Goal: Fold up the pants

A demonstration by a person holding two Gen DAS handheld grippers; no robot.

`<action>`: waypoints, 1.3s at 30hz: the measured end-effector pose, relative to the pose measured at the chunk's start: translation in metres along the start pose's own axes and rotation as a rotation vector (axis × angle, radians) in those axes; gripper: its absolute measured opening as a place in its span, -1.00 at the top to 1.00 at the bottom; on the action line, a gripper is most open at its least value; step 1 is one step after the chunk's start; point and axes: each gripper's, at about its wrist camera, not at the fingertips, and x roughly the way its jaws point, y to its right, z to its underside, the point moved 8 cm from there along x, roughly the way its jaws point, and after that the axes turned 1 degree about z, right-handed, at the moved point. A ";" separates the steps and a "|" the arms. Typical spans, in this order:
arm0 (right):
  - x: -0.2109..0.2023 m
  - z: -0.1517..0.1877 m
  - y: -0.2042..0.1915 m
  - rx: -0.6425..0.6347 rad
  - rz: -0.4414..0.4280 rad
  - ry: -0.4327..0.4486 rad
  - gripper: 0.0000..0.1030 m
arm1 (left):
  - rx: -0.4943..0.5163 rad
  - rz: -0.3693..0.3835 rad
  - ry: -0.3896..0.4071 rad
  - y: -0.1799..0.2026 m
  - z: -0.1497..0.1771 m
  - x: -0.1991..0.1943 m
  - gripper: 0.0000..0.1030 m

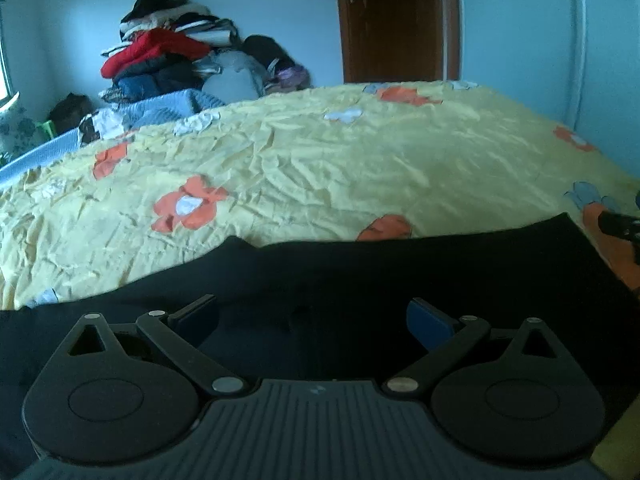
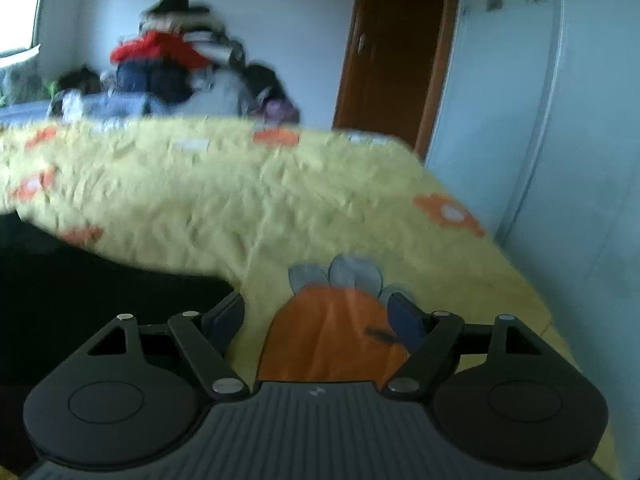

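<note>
Black pants (image 1: 360, 268) lie spread flat across the near part of a yellow flowered bedspread (image 1: 320, 160). My left gripper (image 1: 312, 316) hovers over the pants, its blue-padded fingers wide apart with nothing between them. In the right wrist view the pants (image 2: 80, 280) show as a dark mass at the left. My right gripper (image 2: 318, 316) is open just right of their edge, over an orange flower on the bedspread (image 2: 240, 200), and holds nothing. A dark bit of the right gripper (image 1: 620, 226) shows at the right edge of the left wrist view.
A tall pile of clothes (image 1: 172, 48) stands against the far wall beyond the bed. A brown door (image 1: 392, 20) is behind the bed, and a white wardrobe (image 2: 540, 100) flanks the bed's right side. The bed's right edge (image 2: 520, 280) falls off near my right gripper.
</note>
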 end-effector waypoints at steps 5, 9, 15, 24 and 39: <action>0.012 0.020 -0.040 -0.169 -0.162 -0.118 -0.53 | 0.039 -0.024 -0.018 0.002 0.007 0.017 -0.99; -0.015 0.007 -0.043 -0.136 -0.088 -0.033 -0.72 | 0.032 -0.042 0.030 -0.007 0.003 0.003 -0.97; -0.020 0.015 -0.097 -0.124 -0.336 -0.107 -0.72 | -0.021 0.000 -0.028 -0.013 0.016 0.012 -1.00; -0.027 0.019 -0.106 0.049 -0.294 -0.162 -1.00 | -0.124 -0.023 -0.022 -0.048 0.015 -0.007 -0.98; 0.054 -0.009 -0.128 -0.038 -0.164 -0.303 -1.00 | -0.106 -0.083 -0.115 -0.058 -0.005 0.039 -0.97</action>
